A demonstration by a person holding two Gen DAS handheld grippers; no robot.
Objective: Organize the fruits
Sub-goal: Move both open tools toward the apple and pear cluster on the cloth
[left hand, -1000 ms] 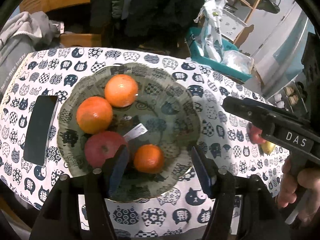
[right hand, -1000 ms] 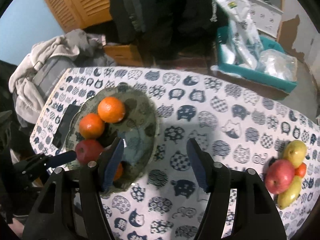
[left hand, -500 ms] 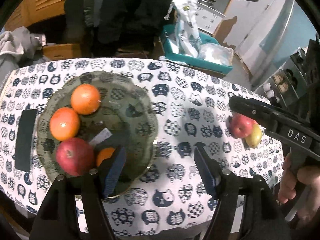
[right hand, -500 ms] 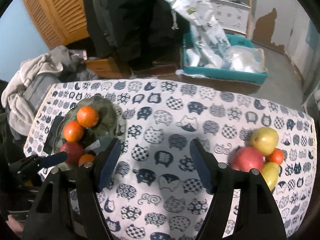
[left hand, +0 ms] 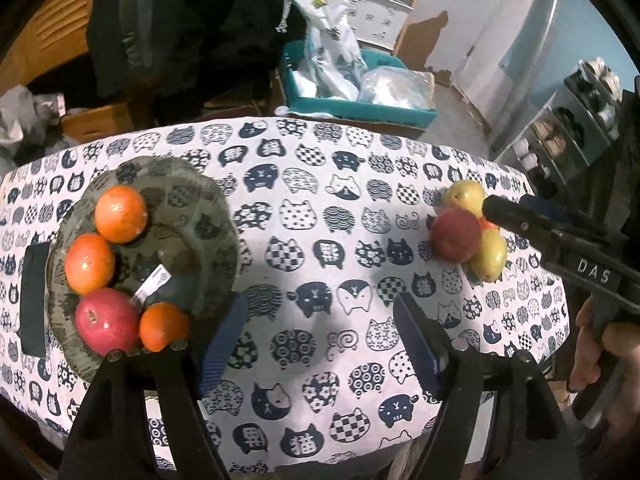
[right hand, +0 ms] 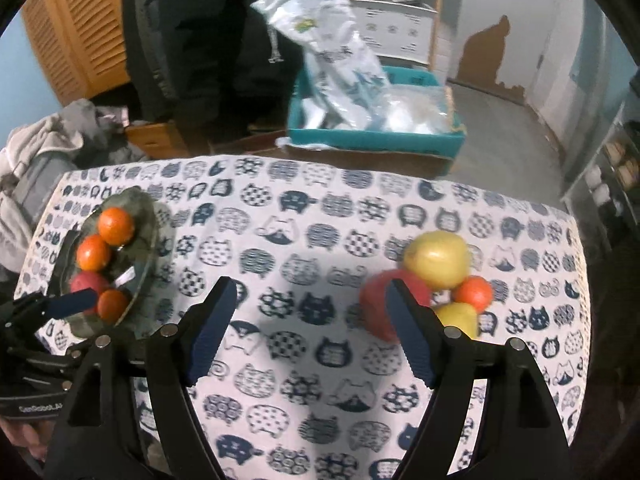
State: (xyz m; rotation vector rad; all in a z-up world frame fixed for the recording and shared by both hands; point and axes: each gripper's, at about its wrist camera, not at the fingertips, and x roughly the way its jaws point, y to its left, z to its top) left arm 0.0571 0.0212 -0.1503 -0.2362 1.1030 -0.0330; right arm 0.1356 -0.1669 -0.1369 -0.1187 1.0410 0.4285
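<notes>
A green-grey plate [left hand: 200,200] at the table's left holds three oranges [left hand: 120,213] and a red apple [left hand: 106,320]; it also shows in the right wrist view [right hand: 158,220]. At the right lies a cluster: a red apple [left hand: 456,234], two yellow-green fruits [left hand: 464,196] and a small orange [right hand: 474,294]. My left gripper [left hand: 316,336] is open and empty over the tablecloth just right of the plate. My right gripper [right hand: 310,320] is open and empty; its right finger [right hand: 408,328] stands in front of the red apple [right hand: 374,308].
A dark flat slab [left hand: 34,296] lies left of the plate. A cat-print cloth [left hand: 320,208] covers the table. Beyond the far edge stand a teal crate with plastic bags [left hand: 352,88], a person in dark clothes [right hand: 200,20] and a clothes pile [right hand: 52,148].
Both grippers have swung right, away from the plate. The fruit cluster has come nearer in the right wrist view. Both grippers stay open.
</notes>
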